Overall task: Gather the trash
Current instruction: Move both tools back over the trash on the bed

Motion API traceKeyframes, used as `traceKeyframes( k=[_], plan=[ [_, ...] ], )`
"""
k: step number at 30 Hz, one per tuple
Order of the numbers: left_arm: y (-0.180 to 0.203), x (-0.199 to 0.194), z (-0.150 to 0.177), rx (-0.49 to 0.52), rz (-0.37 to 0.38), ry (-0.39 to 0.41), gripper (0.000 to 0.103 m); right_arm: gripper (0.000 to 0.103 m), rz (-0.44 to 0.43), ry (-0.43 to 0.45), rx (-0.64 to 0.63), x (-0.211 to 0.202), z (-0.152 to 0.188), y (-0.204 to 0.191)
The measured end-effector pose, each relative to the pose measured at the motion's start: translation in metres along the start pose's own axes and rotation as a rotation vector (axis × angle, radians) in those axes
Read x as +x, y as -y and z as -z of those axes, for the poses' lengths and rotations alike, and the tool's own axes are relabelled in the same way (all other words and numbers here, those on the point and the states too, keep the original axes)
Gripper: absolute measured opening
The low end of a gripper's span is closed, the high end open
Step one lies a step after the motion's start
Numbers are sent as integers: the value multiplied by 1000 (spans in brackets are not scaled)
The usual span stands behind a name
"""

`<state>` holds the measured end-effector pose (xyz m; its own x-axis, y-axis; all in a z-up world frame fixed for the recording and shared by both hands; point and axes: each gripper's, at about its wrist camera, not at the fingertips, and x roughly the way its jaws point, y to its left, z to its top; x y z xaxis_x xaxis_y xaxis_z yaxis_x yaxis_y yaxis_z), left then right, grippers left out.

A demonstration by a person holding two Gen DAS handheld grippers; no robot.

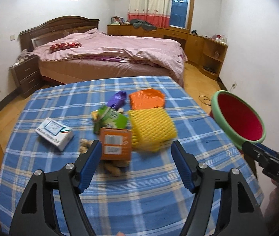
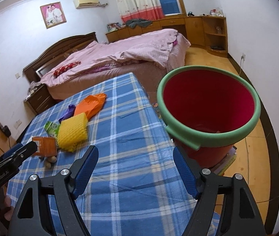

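Note:
Trash lies on the blue plaid table (image 1: 149, 186): an orange carton (image 1: 116, 144), yellow foam netting (image 1: 151, 128), a green wrapper (image 1: 113, 118), a purple wrapper (image 1: 117, 98), an orange bag (image 1: 147, 98), a white box (image 1: 54, 133) and peanut shells (image 1: 114, 167). My left gripper (image 1: 136, 150) is open, its fingers just short of the orange carton. My right gripper (image 2: 135, 156) is open and empty over the table's right part, beside the red bucket with a green rim (image 2: 208, 108). The bucket (image 1: 239, 118) stands off the table's right edge.
A bed with pink bedding (image 1: 110, 55) stands behind the table. Wooden cabinets (image 1: 198, 43) run along the far and right walls. A nightstand (image 1: 26, 74) is left of the bed. The wood floor (image 2: 253, 147) lies to the right, with papers under the bucket.

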<state>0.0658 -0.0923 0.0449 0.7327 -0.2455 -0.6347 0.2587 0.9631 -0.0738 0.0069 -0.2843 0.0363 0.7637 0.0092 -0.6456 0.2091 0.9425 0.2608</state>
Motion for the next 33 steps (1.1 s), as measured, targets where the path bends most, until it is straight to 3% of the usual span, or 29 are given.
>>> traceKeyframes(
  k=[8, 21, 27, 33],
  plan=[
    [-23, 10, 5, -57, -12, -22, 72, 79, -5, -32, -22, 10, 7, -10],
    [-23, 40, 6, -32, -41, -68, 72, 79, -8, -64, -32, 20, 10, -14],
    [-35, 47, 6, -85, -6, -91, 51, 79, -7, -71, -39, 24, 6, -17],
    [-40, 36, 0, -94, 27, -47, 50, 79, -21, -72, -56, 28, -1, -29]
  ],
)
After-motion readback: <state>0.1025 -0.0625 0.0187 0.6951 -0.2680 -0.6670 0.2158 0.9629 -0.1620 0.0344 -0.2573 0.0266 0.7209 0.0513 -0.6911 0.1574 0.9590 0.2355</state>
